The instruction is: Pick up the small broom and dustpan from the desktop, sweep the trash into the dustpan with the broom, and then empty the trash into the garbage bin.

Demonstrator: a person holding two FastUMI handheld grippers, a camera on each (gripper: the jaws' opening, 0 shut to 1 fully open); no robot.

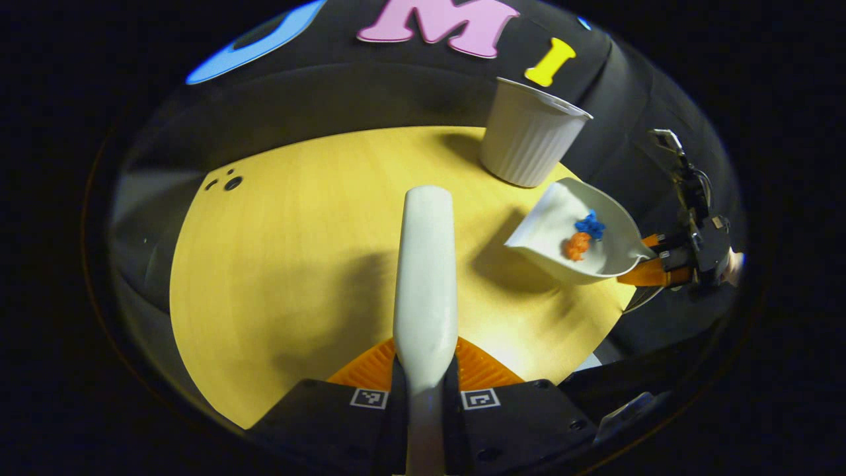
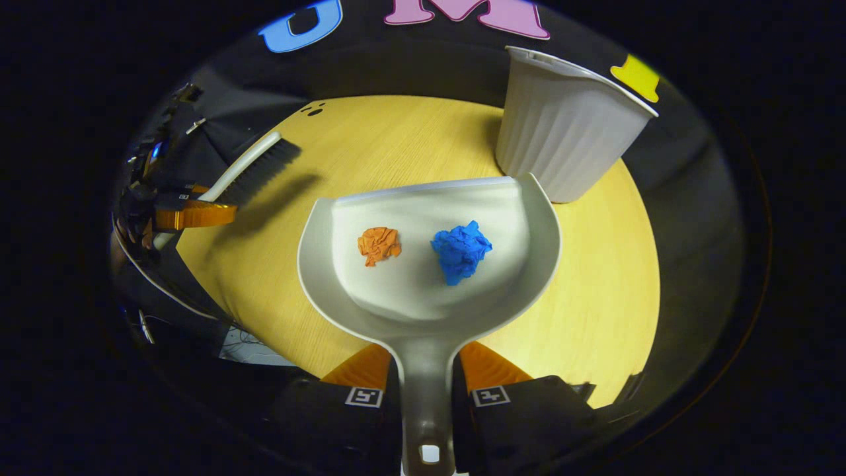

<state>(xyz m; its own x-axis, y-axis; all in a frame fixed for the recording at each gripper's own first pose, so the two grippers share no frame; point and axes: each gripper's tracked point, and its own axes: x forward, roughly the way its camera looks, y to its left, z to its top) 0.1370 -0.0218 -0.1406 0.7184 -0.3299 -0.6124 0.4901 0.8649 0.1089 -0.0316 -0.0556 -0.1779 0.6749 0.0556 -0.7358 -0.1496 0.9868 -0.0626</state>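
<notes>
So the sweeping part looks done: both paper balls, the orange one (image 2: 379, 245) and the blue one (image 2: 461, 251), are sitting in the dustpan (image 2: 429, 264), which is held up off the table (image 2: 595, 317) just short of the bin (image 2: 568, 132) at the far right edge. What's left is judged to be the dump.

To get that right, the dustpan should be kept level (or tipped slightly back toward the handle) until its front lip is carried over the bin's rim. The blue ball is light and crumpled, so it could roll off early if the pan is tilted too soon. Once the lip is past the rim, the pan can be tipped forward so both balls slide in. The bin looks light too, so the rim is best not bumped.

The right gripper (image 2: 426, 390) is closed nearly all the way, with the dustpan's handle pinched between both fingers. The grip looks centred, and the handle is seen running straight out ahead.

The left gripper (image 1: 426, 380) is likewise clamped tight on the broom (image 1: 425, 277), handle squeezed between both fingers. In the right gripper view the broom's bristles (image 2: 261, 173) are seen held above the near left edge of the table, well apart from the dustpan, so it's out of the way for the pour.
</notes>
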